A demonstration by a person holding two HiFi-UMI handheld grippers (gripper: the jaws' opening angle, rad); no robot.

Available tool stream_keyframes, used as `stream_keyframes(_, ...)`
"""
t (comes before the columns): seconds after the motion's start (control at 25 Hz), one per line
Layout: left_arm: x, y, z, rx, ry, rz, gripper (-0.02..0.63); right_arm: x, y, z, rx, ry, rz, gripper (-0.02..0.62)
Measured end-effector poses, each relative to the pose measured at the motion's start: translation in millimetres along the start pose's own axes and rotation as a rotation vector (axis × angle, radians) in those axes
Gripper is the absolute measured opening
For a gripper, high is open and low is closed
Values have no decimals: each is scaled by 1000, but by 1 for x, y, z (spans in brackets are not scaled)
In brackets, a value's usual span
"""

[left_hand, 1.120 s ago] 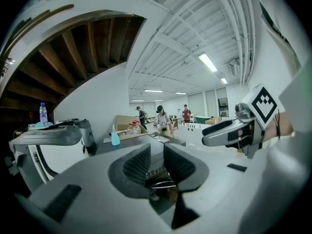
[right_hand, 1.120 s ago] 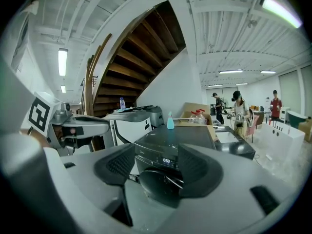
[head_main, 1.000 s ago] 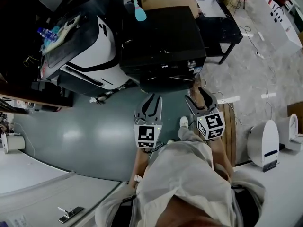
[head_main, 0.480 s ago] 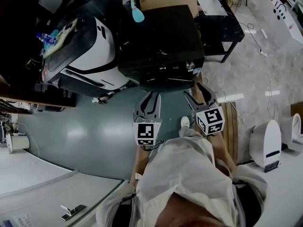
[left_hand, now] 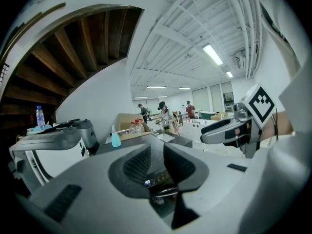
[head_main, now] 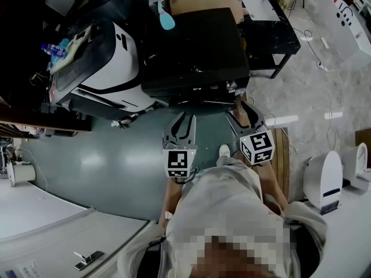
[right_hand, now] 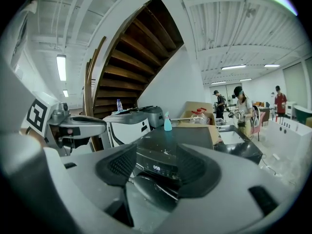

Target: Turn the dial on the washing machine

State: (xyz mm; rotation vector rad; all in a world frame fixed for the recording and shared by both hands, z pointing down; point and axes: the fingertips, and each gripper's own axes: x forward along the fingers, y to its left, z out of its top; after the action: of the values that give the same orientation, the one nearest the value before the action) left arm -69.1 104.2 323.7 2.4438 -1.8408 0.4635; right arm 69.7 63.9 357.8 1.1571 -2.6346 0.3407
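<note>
The black washing machine [head_main: 197, 45] stands ahead of me, its small silver dial [head_main: 232, 87] at the right end of the front panel. My right gripper [head_main: 243, 116] hovers just short of that corner, below the dial and not touching it. Its jaws are closing with nothing between them; in the right gripper view [right_hand: 153, 167] the machine's lit display [right_hand: 156, 168] shows through the gap. My left gripper [head_main: 182, 123] hangs level with it, before the machine's front, its jaws a little apart and empty [left_hand: 157, 162].
A white-and-black machine [head_main: 110, 57] stands to the left of the washing machine. A cardboard box [head_main: 203, 2] and a blue spray bottle [head_main: 168, 19] sit behind it, with a black table [head_main: 269, 28] at the right. White appliances [head_main: 322, 178] stand at the near right. People work far off.
The head view has shifted slightly. Both grippers stay at about the same place in front of the washing machine.
</note>
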Motion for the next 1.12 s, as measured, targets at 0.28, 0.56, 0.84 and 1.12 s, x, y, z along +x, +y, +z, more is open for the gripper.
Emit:
stream_keyframes(0.28,31,8,4,-13,14,16,89,22,-23,7,-5,22,12,253)
stream_keyframes(0.56,59,9,1,-29,39,13,89,43,-47,5,1,50,10,252)
stream_keyframes(0.84,82,20,-12,-48,69,-12,89,67,-56,-4,11,90,-12,252)
stream_keyframes(1.12,115,28,-31,-54,86,-105,89,85,-70,-15,32,127,-102,252)
